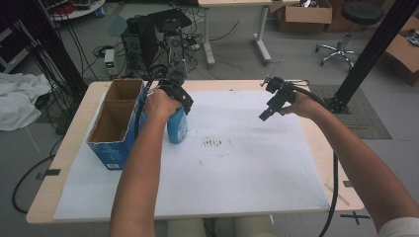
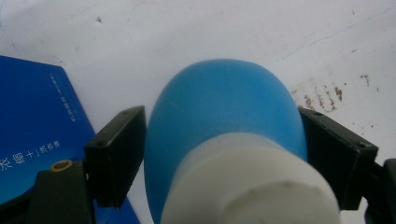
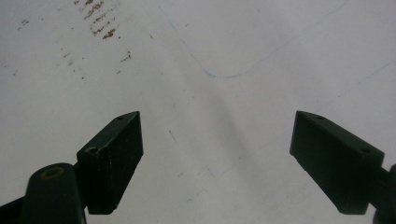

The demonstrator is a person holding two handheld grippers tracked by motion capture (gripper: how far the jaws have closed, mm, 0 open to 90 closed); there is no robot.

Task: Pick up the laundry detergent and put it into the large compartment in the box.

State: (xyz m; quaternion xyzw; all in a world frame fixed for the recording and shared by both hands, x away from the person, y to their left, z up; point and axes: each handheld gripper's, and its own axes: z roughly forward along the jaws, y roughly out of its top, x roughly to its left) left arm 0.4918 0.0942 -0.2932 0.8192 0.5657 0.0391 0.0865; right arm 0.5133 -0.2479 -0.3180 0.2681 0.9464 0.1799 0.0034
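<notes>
Blue bottle sits clamped in left gripper, base hidden; right gripper gapes.

- High view: above the person's side, facing forward and down on the whole table;
- Both gripper views: close, facing down; both show the stained white sheet.

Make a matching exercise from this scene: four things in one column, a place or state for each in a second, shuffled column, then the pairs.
Things
1. bottle
2. box
3. right gripper
4. brown marks

Places or states
A. open-topped, near the table's left edge
B. open, nothing between its jaws
C. between the left gripper's jaws
D. on the white sheet, mid-table

Pairs: 1-C, 2-A, 3-B, 4-D
</notes>
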